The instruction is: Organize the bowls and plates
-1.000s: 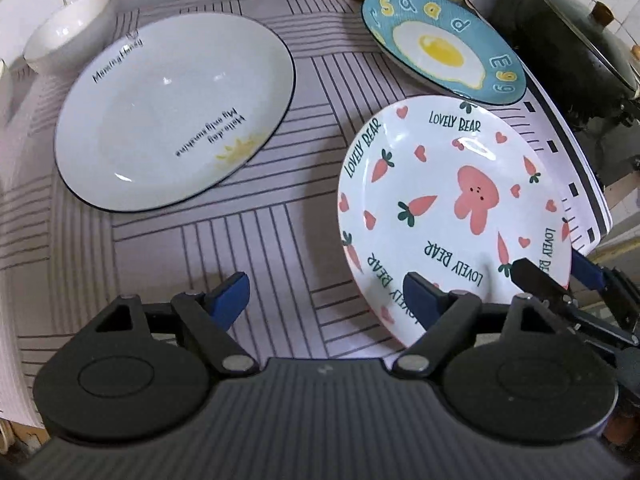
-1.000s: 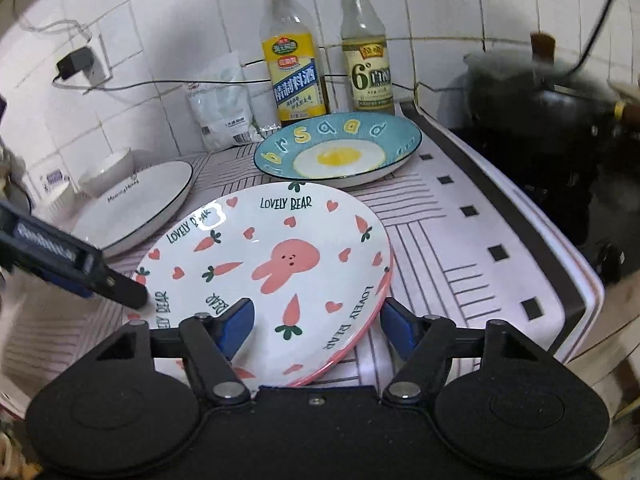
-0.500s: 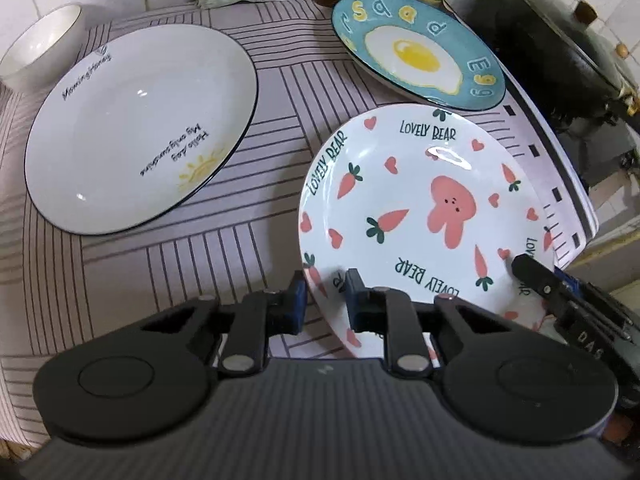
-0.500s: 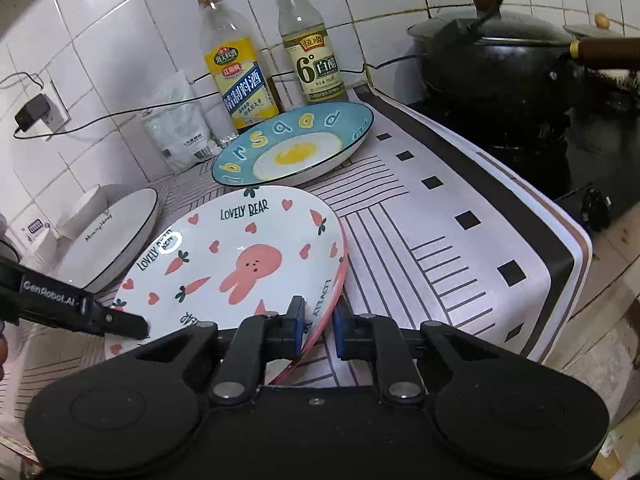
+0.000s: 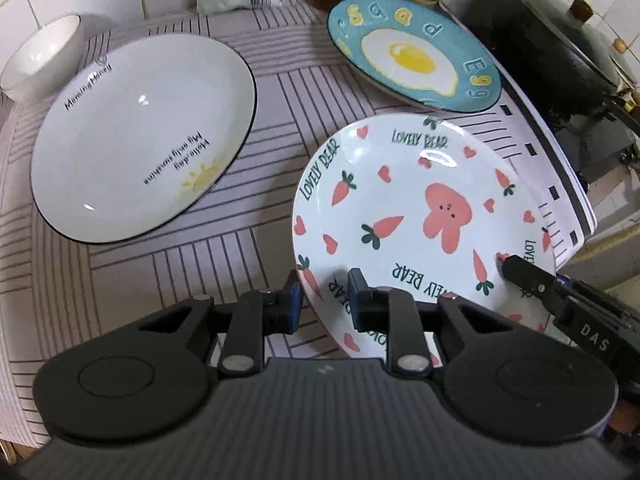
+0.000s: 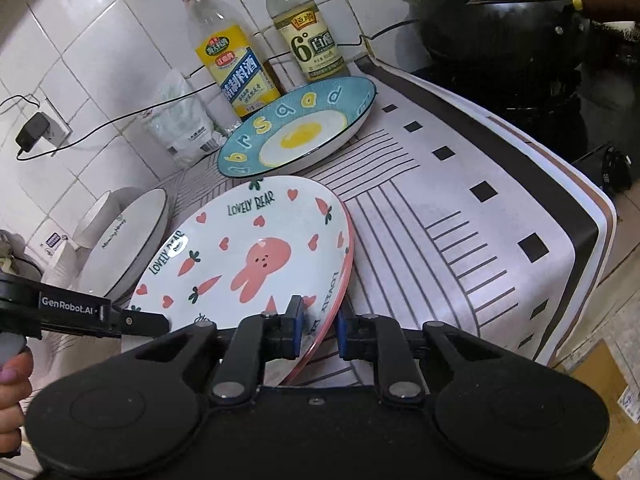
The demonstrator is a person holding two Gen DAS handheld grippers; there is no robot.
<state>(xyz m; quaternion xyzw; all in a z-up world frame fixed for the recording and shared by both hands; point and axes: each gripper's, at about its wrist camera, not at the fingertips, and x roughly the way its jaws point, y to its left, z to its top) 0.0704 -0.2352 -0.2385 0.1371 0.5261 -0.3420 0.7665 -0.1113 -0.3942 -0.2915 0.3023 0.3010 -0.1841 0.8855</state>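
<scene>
1. White and glazed, printed with carrots, hearts and a pink rabbit, the carrot plate lies face up just ahead of both tongs with nothing on it.
2. The left tongs have the plate's near-left rim between their blue pads, one pad over the face and one under the edge. Their jaws are opening a little, though the pads look to be on the rim.
3. The right tongs are clamped tight on the near-right rim, with the pink edge running between the pads.
4. The plate is round, so it has no long axis. Seen from the right tongs it sits tilted, pink outer edge showing. I cannot tell whether it touches the cloth. The "LOVELY BEAR" lettering on its far rim reads upright from both tongs.
5. Beyond the left tongs, to their left, a large white plate lies flat. A white bowl stands past its far-left edge.
6. Straight beyond the carrot plate, a blue egg plate rests near two bottles and a plastic bag.
7. A striped cloth covers the tabletop, and white wall tiles rise behind it.
8. Far right of the right tongs stands a black lidded wok.
</scene>
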